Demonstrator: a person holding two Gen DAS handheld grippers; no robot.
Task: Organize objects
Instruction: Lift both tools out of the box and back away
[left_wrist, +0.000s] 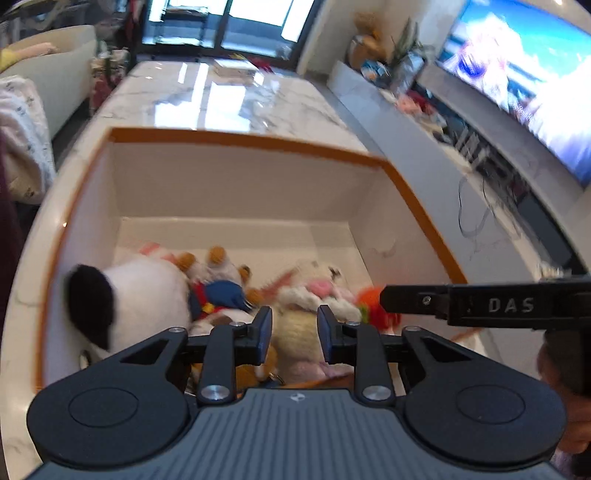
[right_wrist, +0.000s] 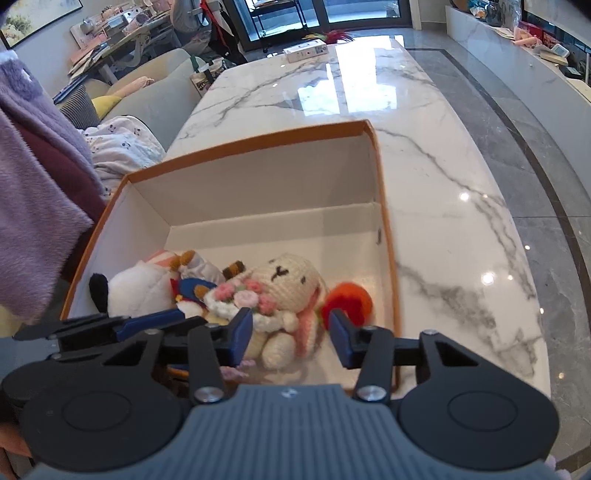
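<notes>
An open white box with an orange rim (left_wrist: 236, 138) (right_wrist: 258, 142) holds several soft toys at its near end. They are a white dog with a black ear (left_wrist: 147, 291) (right_wrist: 136, 288), a small duck in blue (left_wrist: 221, 291) (right_wrist: 195, 286), a cream knitted bunny with pink flowers (left_wrist: 321, 288) (right_wrist: 288, 277) and an orange knitted piece (left_wrist: 373, 295) (right_wrist: 351, 299). My left gripper (left_wrist: 294, 328) (right_wrist: 184, 319) hovers over the toys with a narrow gap between its jaws, and nothing looks pinched. My right gripper (right_wrist: 291, 338) stands open above the bunny without touching it. One of its fingers (left_wrist: 413, 301) reaches in from the right.
The box sits on a long white marble table (right_wrist: 443, 184), which has a small white carton (right_wrist: 304, 51) at its far end. A sofa (right_wrist: 147, 99) and a purple fuzzy sleeve (right_wrist: 33, 203) are to the left. A TV (left_wrist: 517, 74) and a low counter are to the right.
</notes>
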